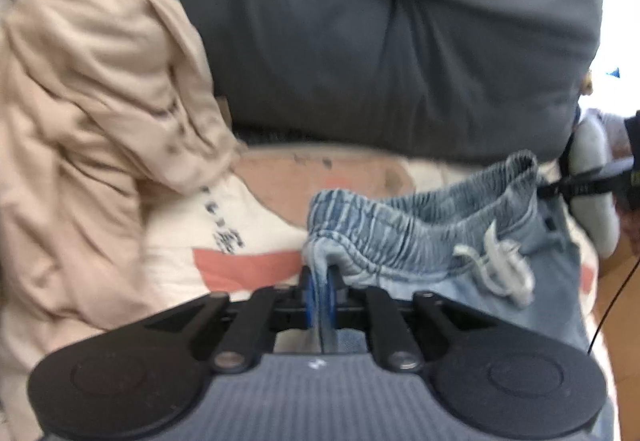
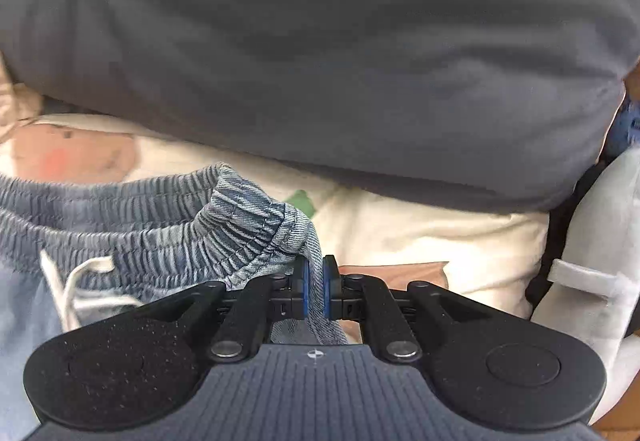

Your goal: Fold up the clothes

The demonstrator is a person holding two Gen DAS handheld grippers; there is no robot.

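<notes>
Left gripper is clamped level on one waistband corner of the light-blue elastic-waist denim shorts, which lie on the cream printed bedsheet beside a crumpled beige garment. Right gripper, also level, pinches the opposite corner thinly; that hem could slip if tugged, skewing any fold.

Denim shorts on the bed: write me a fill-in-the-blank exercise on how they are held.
1. Both grippers clamp the elastic ____ of the denim shorts.
2. The left gripper and the right gripper are both ____ on fabric.
3. The white ____ hangs at the front of the shorts.
4. The beige garment lies ____ by either gripper.

Missing: waistband; shut; drawstring; untouched
</notes>
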